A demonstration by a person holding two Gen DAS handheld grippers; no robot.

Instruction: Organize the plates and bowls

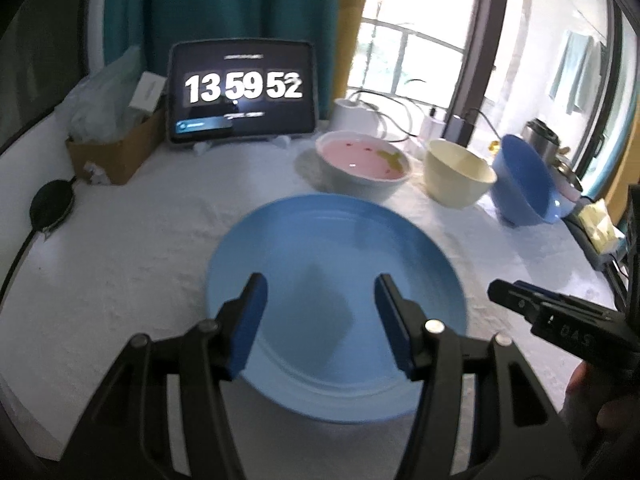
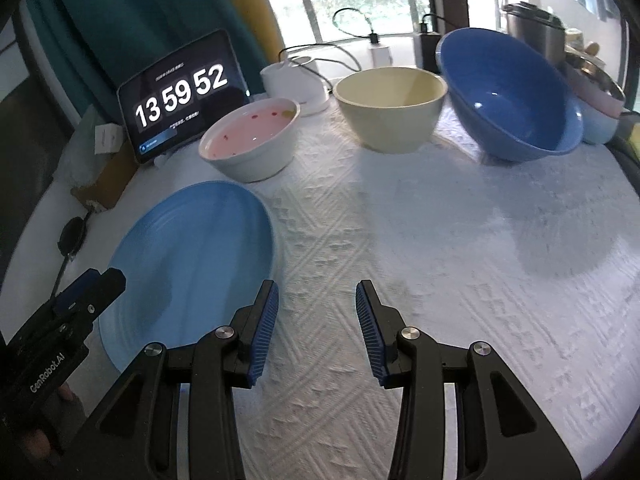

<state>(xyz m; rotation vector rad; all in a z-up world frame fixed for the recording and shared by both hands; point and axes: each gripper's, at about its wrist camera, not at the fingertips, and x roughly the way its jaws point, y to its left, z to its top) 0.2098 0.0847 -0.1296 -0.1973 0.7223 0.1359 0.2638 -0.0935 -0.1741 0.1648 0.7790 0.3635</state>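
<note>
A light blue plate (image 1: 336, 280) lies flat on the white tablecloth; it also shows in the right wrist view (image 2: 192, 256). My left gripper (image 1: 320, 292) hovers open just above the plate, empty. My right gripper (image 2: 316, 300) is open and empty over bare cloth to the right of the plate. Behind stand a white bowl with a pink inside (image 1: 362, 158) (image 2: 252, 142), a cream bowl (image 1: 456, 172) (image 2: 390, 110) and a tilted dark blue bowl (image 1: 524, 180) (image 2: 508, 92).
A tablet showing a clock (image 1: 242, 92) (image 2: 180, 94) stands at the back. A cardboard box with bags (image 1: 116, 148) sits at the back left. A white device with cables (image 2: 298, 80), a metal pot (image 2: 536, 28) and stacked dishes (image 2: 600, 96) are at the back right.
</note>
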